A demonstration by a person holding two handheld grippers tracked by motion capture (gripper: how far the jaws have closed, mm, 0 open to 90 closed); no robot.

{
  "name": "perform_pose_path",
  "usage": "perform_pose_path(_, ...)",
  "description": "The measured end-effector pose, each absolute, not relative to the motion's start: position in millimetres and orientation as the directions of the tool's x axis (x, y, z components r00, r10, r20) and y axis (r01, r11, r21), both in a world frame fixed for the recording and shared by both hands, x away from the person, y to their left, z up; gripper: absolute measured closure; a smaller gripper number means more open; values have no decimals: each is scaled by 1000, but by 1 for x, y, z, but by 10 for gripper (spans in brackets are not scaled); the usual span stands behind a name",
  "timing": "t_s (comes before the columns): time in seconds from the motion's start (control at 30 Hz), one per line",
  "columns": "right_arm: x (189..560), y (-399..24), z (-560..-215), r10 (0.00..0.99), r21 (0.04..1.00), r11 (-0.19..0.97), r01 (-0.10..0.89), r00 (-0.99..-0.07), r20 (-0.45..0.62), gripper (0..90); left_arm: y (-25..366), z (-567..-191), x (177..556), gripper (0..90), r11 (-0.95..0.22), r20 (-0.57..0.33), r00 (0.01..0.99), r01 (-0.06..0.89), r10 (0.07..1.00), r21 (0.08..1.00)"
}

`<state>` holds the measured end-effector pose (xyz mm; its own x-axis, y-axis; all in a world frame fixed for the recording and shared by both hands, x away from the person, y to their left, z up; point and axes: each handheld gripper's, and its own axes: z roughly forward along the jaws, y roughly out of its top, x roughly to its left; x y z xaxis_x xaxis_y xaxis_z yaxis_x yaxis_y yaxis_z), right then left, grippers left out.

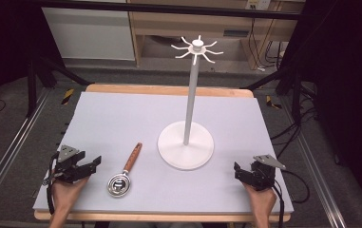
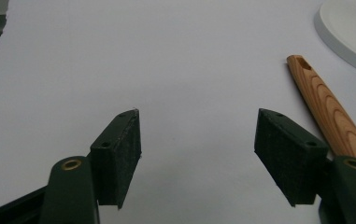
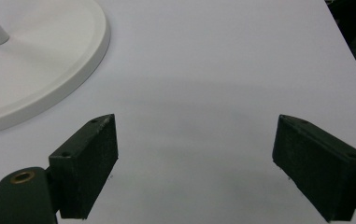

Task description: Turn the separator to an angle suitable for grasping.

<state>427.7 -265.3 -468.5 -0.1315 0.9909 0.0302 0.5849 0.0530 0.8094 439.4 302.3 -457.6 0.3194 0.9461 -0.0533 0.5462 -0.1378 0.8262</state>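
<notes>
A small metal strainer (image 1: 119, 184) with a wooden handle (image 1: 133, 157) lies on the white table mat (image 1: 121, 114), left of the white hook stand (image 1: 186, 145). The stand's tall pole ends in a ring of hooks (image 1: 197, 48). My left gripper (image 1: 94, 164) rests at the near left, open, jaws empty, just left of the strainer. In the left gripper view the gripper (image 2: 196, 135) shows the wooden handle (image 2: 327, 107) beside its right jaw. My right gripper (image 1: 236, 170) sits at the near right, open and empty, and in the right gripper view (image 3: 194, 154) the stand's base (image 3: 35, 70) lies ahead to the left.
The mat covers a wooden table (image 1: 169, 89) whose edges show at the back and front. Metal rails (image 1: 12, 147) and cables (image 1: 292, 128) run on the floor on both sides. Shelving (image 1: 169, 23) stands behind the table.
</notes>
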Motion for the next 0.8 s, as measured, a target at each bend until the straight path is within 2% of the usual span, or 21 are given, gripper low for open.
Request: perform_pose_path(0.8,427,-255,-469,987,787,128,604,-159,-39,139,264,-433,430,359,-248,-18,457,517,889,819)
